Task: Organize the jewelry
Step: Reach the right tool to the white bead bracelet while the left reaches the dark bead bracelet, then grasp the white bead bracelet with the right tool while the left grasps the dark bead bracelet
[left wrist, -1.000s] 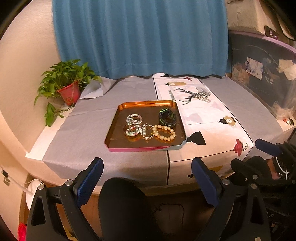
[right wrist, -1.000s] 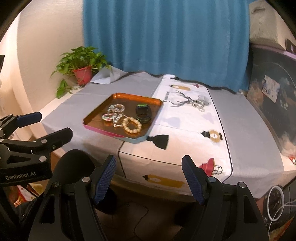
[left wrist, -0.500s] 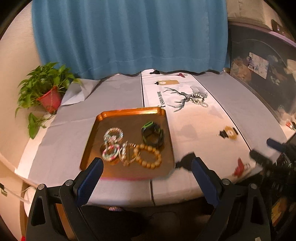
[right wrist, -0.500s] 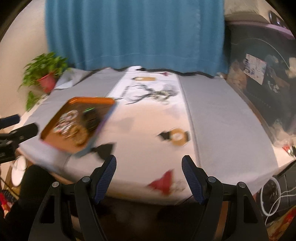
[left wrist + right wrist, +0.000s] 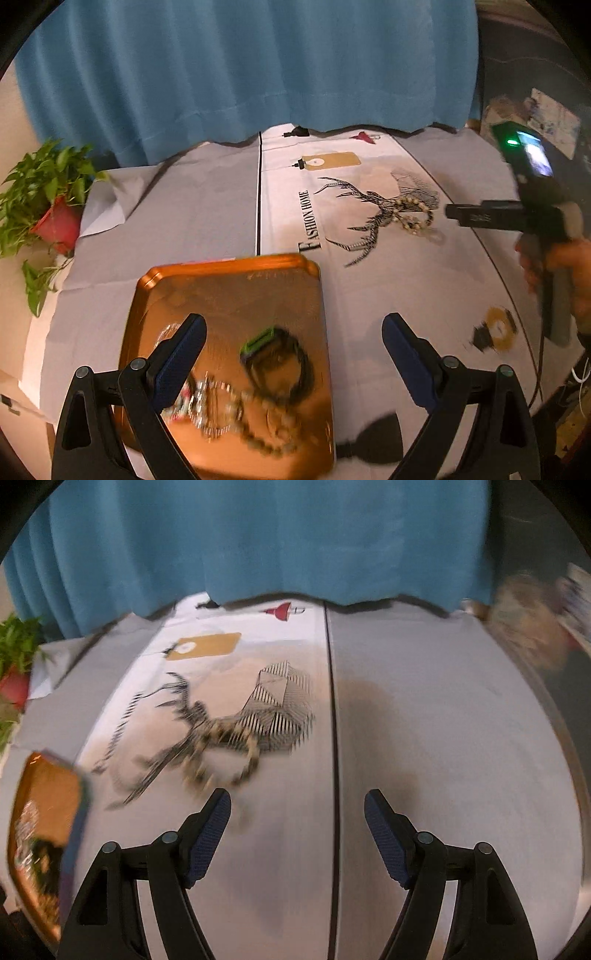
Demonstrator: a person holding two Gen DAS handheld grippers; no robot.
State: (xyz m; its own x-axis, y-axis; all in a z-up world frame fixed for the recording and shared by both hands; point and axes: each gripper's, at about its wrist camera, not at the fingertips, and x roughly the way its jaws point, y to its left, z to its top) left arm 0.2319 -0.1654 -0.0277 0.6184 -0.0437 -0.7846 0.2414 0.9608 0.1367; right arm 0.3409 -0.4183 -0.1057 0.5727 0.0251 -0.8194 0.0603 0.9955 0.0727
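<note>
Both sets of jaws stand wide apart and hold nothing. The right gripper hangs low over the cloth-covered table, and the loose beaded necklace lies just ahead of its fingertips and off to their left, sprawled on the printed deer. Its tangle runs roughly crosswise to the fingers, though motion blur hides the exact lay of the strand. That offset is what the next move seems to turn on: the right gripper would have to shift left and forward to bring the beads between its pads. The left gripper hovers over the near end of the orange tray, where the green-and-black watch sits between its fingers and a smeared heap of bracelets lies nearer the left finger. From the left wrist view the necklace is well away, up and to the right, with the right gripper's nose just beside it — so the right hand is plainly the nearer one for the pickup, and the tray to its left looks the likely destination. A potted plant stands at the table's far left corner before the blue curtain.
</note>
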